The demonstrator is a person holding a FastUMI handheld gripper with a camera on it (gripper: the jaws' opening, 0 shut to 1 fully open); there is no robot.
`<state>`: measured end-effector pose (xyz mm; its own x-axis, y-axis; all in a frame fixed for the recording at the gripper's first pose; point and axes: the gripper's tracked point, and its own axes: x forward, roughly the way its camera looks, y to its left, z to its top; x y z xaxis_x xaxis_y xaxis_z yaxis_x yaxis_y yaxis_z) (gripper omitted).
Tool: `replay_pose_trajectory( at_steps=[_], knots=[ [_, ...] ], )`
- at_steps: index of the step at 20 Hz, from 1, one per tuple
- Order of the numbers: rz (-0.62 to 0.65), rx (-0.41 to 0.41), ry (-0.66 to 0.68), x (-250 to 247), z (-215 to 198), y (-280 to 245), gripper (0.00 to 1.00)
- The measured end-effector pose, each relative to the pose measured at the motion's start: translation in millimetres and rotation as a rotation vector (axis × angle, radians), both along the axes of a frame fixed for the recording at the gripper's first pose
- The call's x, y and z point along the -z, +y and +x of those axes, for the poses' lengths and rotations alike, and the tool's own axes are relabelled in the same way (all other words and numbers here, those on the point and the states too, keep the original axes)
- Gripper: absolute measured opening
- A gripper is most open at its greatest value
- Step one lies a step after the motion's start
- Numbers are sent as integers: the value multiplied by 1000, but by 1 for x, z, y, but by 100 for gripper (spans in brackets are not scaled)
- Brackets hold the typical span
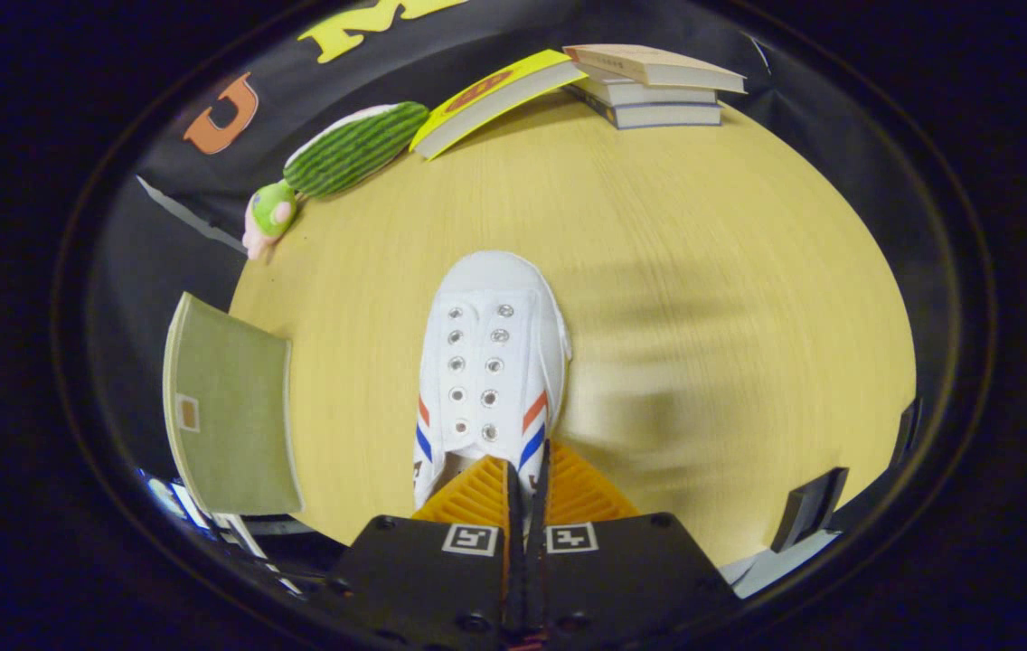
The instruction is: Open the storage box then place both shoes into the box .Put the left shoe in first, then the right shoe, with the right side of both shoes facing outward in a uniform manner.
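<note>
Shoe (488,362): one white canvas slip-on with metal eyelets and red and blue stripes on both flanks is seen just ahead of the gripper (524,470), toe pointed away toward twelve o'clock over the wooden table (703,235). Its heel end is covered by the fingers, which are closed almost fully together; the rear collar appears to be pinched between them, so the jaws are recorded as clenched on the shoe. Whether the sole rests on the table or hangs above it cannot be told.

Items, listed left to right:

1. Green panel (229,407), flat, pale-edged, with a small label patch; located at nine o'clock from the shoe, at the table's edge. Possibly a lid or flap of the storage box; this cannot be confirmed.
2. Plush toy (337,163), green ribbed body with a pink and green end; laid at eleven o'clock from the shoe, at the far edge of the table, against the black cloth wall.
3. Yellow book (491,95), tilted, its far edge propped on the stack beside it; placed at twelve o'clock.
4. Stack of books (654,86), pale covers, lying flat; placed at one o'clock, touching the yellow book.
5. Dark object (807,506), partly seen at four o'clock from the shoe, near the table's edge; not identifiable.
</note>
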<state>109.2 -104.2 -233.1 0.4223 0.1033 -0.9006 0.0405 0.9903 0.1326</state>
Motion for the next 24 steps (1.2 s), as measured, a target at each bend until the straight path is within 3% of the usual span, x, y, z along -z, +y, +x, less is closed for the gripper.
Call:
replay_pose_trajectory(
  at_steps=[3,7,14,19,24],
  knots=[
    [-26,-21,-50,-29,-2,15,6],
    [30,-62,-114,-74,-2,62,6],
    [61,-158,-199,-134,-13,182,6],
    [74,-204,-207,-146,-29,280,6],
    [53,-218,-226,-124,-40,347,6]
  ],
)
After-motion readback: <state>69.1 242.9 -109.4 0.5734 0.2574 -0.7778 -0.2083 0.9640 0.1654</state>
